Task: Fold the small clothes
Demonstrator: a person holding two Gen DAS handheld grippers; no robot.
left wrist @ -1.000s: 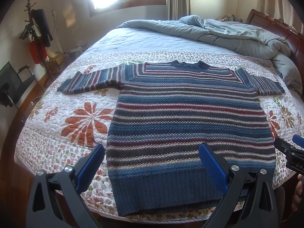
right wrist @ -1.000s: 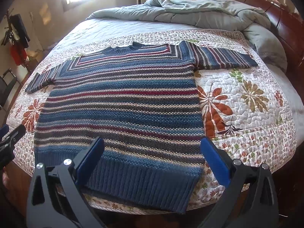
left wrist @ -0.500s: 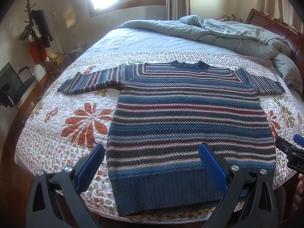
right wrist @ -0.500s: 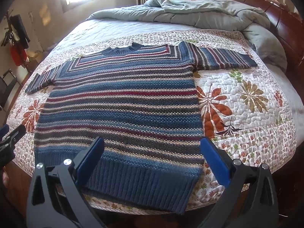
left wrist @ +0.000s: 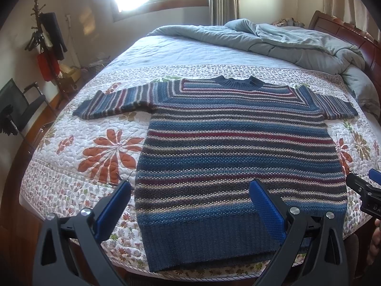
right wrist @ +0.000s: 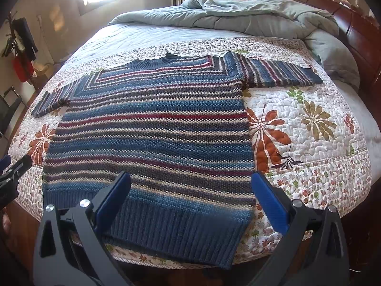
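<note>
Sweater (left wrist: 238,157) lies flat, face up, filling the middle of the quilt (left wrist: 71,166), hem at the lower edge of both frames. Left gripper (left wrist: 190,205) and right gripper (right wrist: 190,197) hover wide apart, holding nothing. Probably the sleeves fold first: pinch each cuff, lift low, lay it squarely across the chest.

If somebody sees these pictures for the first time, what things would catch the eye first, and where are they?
First comes the striped sweater, spread flat and unfolded on the floral quilt near the bed's foot edge. Next are the two open tools, the left tool and the right tool, each poised above the sweater's ribbed hem. Behind, a rumpled grey duvet is heaped by the wooden headboard.
</note>
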